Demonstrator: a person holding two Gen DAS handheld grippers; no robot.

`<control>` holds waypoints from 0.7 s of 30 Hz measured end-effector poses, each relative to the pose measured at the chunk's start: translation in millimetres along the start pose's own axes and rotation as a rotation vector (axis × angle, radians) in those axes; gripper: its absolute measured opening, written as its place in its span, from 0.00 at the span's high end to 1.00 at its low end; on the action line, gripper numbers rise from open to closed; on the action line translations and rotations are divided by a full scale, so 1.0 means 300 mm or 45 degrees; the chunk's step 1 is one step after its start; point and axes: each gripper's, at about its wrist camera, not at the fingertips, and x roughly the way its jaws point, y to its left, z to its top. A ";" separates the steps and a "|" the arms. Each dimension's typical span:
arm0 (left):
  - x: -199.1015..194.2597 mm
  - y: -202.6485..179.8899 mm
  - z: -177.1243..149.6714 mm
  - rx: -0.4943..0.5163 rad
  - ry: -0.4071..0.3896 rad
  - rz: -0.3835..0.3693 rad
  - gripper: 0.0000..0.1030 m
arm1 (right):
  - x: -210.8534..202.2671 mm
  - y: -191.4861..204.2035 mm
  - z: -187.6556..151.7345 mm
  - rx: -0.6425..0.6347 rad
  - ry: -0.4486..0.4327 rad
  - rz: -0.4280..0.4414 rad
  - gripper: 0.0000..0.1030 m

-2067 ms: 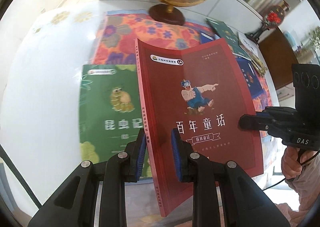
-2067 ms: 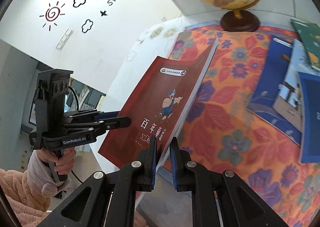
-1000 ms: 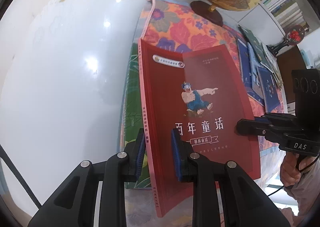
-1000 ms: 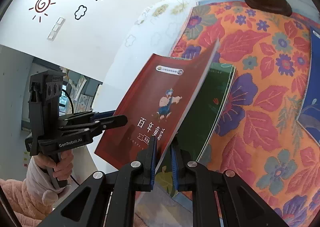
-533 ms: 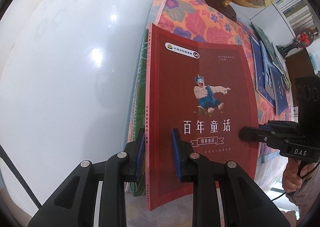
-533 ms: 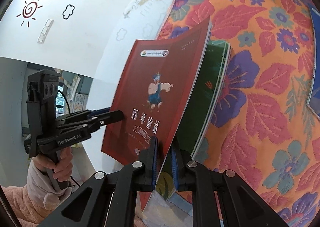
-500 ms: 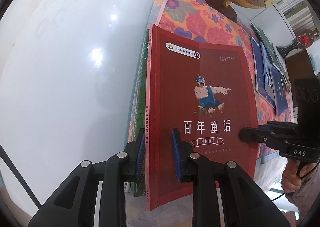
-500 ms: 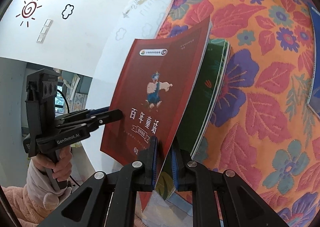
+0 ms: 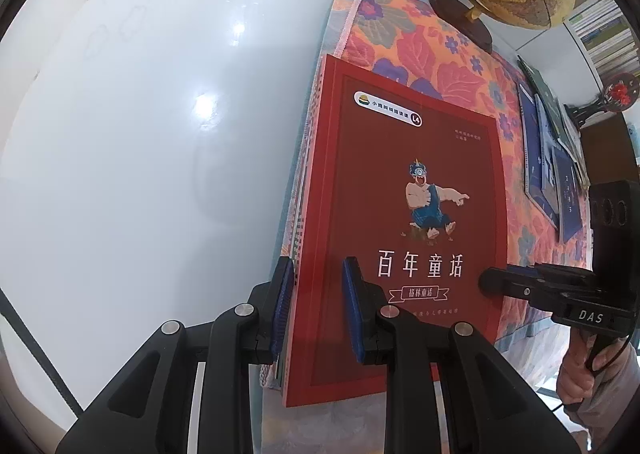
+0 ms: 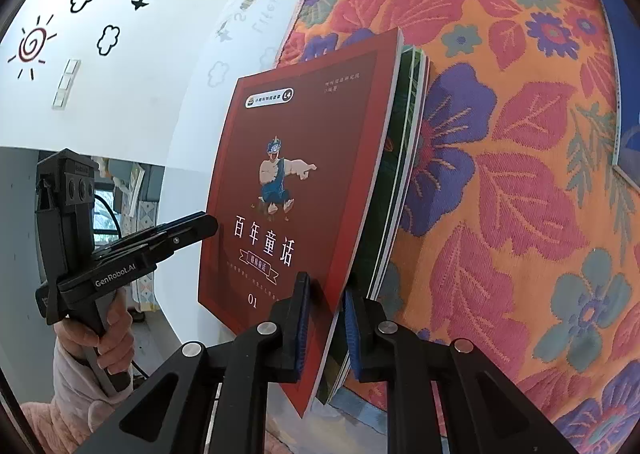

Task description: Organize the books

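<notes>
- Left gripper (image 9: 316, 310): jaws clamp the red book (image 9: 404, 222) at its spine edge, steadying alignment.
- Right gripper (image 10: 324, 318): jaws grip its page edge.
- Red book: directly above the green book (image 10: 400, 174), for stacking.

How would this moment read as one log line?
left tongs: shut on red book | right tongs: shut on red book | under it: green book
</notes>
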 end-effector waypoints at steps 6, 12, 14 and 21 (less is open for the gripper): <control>-0.020 0.001 0.006 -0.015 -0.033 0.079 0.77 | -0.060 -0.054 -0.020 0.109 -0.046 -0.004 0.85; -0.070 -0.054 0.039 0.037 -0.076 0.134 0.77 | -0.189 -0.166 -0.063 0.223 -0.134 0.059 0.79; -0.085 -0.102 0.058 0.060 -0.095 0.124 0.77 | -0.246 -0.209 -0.078 0.260 -0.175 0.073 0.78; -0.050 -0.452 0.159 0.285 -0.109 0.089 0.72 | -0.447 -0.402 -0.160 0.417 -0.320 0.051 0.77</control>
